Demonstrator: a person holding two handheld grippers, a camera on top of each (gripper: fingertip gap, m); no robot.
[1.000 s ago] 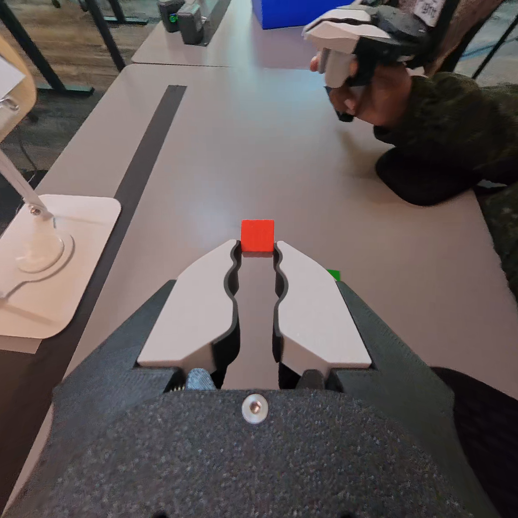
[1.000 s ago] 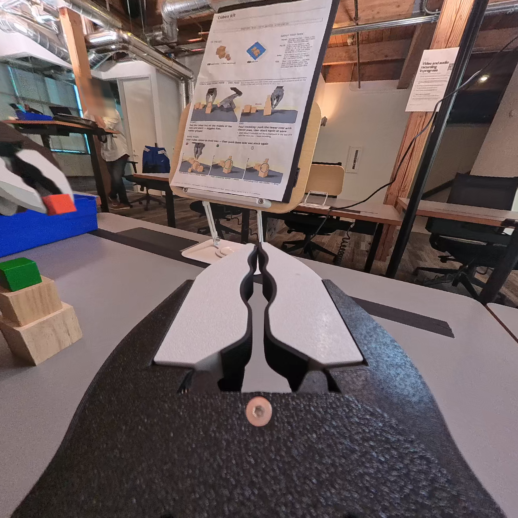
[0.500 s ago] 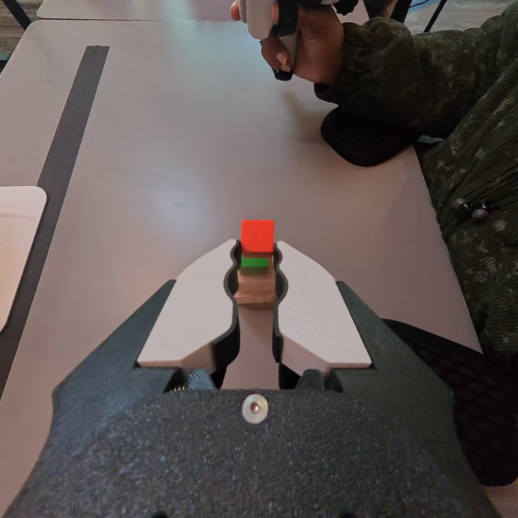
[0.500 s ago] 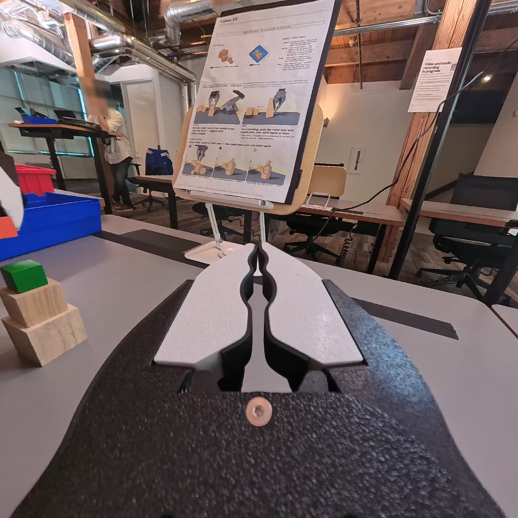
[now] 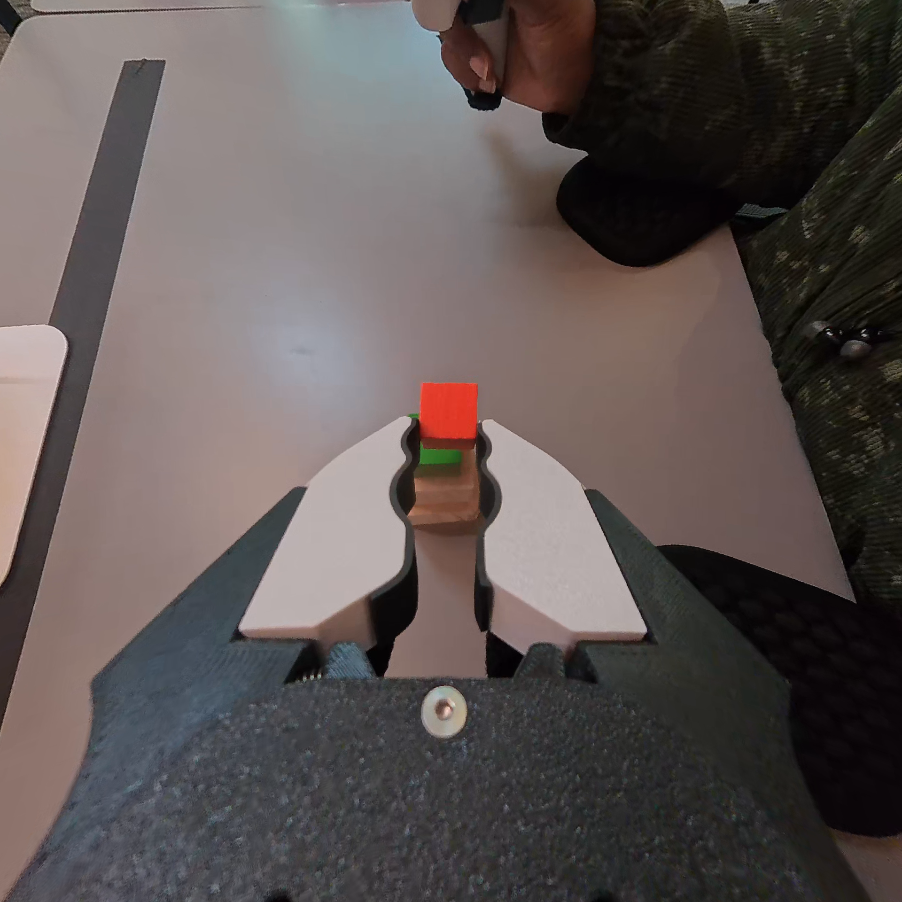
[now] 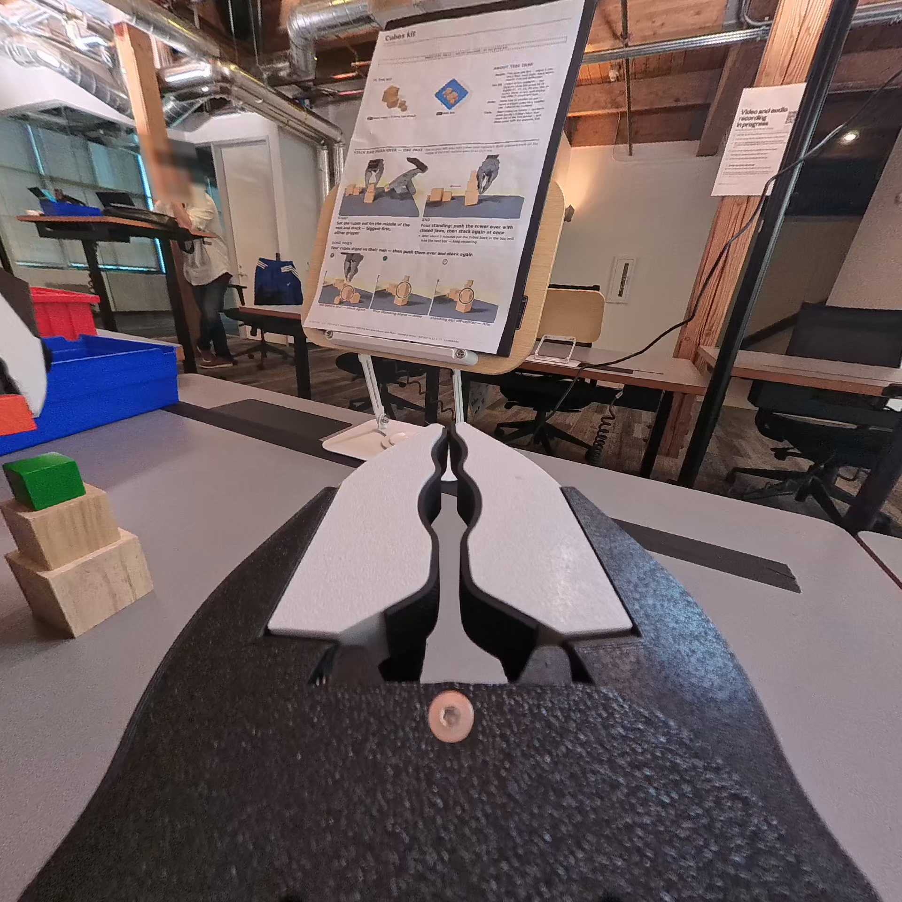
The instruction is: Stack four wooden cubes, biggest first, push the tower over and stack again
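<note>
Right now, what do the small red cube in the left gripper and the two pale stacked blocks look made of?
Red cube: apparently painted wood, matte, opaque colour. Two pale blocks: bare, unfinished wood, with visible grain lines and matte faces.

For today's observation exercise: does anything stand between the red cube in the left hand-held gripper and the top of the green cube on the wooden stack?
Nothing visible does. The left hand-held gripper holds the red cube above the green cube, whose top is bare. The right hand-held gripper, shut, sits off to the side.
</note>
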